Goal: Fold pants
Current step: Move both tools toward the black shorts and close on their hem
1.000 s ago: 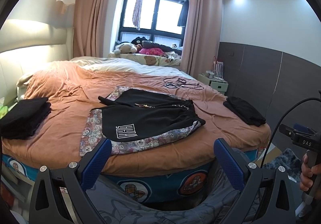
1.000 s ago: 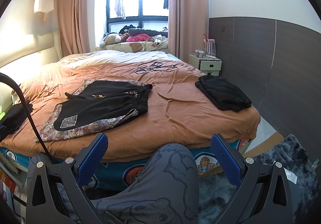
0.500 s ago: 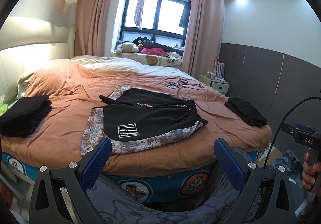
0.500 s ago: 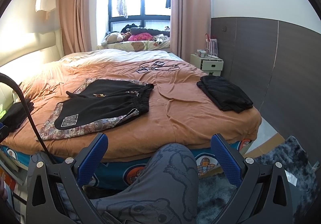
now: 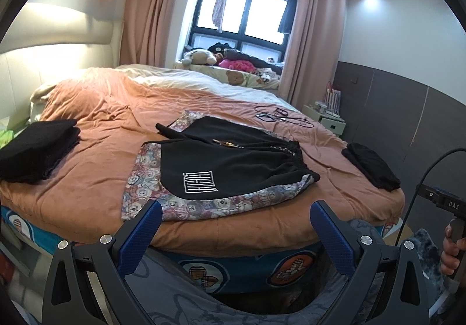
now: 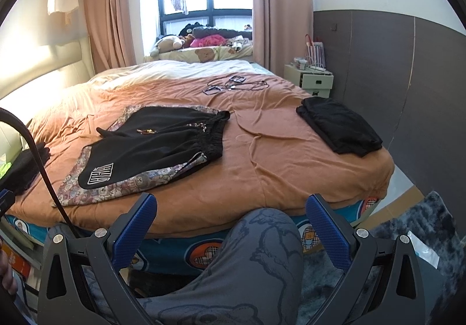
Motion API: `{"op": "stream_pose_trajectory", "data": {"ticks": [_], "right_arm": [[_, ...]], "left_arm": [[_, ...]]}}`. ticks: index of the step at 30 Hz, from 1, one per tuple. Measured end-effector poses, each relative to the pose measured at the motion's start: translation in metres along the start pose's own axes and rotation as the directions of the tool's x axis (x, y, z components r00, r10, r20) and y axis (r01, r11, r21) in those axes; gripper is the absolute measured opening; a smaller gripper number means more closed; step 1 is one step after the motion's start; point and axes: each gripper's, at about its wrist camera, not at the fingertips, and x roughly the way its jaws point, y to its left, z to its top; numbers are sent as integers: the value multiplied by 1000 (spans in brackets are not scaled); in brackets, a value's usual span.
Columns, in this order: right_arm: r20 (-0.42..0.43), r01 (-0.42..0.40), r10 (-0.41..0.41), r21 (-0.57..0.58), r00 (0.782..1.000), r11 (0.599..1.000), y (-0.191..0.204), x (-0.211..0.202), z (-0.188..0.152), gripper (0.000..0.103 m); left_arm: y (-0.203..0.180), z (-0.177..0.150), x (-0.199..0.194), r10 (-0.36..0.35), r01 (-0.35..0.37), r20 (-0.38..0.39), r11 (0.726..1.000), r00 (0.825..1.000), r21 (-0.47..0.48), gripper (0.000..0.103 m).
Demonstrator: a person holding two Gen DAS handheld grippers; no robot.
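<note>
Black shorts (image 5: 230,162) (image 6: 163,144) with a white logo lie flat on the bed, on top of bear-print pants (image 5: 151,179) (image 6: 116,188) that show around their edges. My left gripper (image 5: 233,226) is open, short of the bed's near edge and in front of the garments. My right gripper (image 6: 230,220) is open too, off the bed's near edge and to the right of the garments, above a person's knee (image 6: 262,237) in grey printed trousers. Nothing is between either pair of fingers.
A folded black garment (image 5: 38,147) sits at the bed's left, another (image 5: 370,167) (image 6: 337,127) at its right edge. Cables (image 6: 233,83) lie further back on the orange cover (image 6: 276,156). A nightstand (image 6: 311,80) and a dark wall panel (image 6: 393,63) stand right; a rug (image 6: 422,229) covers the floor.
Both grippers have moved slightly closer to the bed and a little higher, so the garments look larger. Both stay open; the clothes have not moved.
</note>
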Motion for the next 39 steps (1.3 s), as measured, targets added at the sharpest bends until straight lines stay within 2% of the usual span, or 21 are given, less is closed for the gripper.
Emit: {"op": "stream_pose_trajectory", "data": {"ticks": [13, 21, 29, 39], "right_arm": [[-73, -47, 47, 4, 996, 999, 1, 58, 23, 103], [-100, -97, 101, 37, 990, 995, -10, 87, 32, 103], [-151, -118, 121, 28, 981, 993, -12, 121, 37, 103], [-215, -163, 157, -10, 964, 987, -4, 165, 53, 103]], "left_arm": [[30, 4, 56, 78, -82, -76, 995, 994, -50, 101], [50, 8, 75, 123, -129, -92, 989, 988, -69, 96], [84, 3, 97, 195, -214, -161, 970, 968, -115, 91], [127, -8, 117, 259, -309, -243, 930, 935, -199, 86]]}}
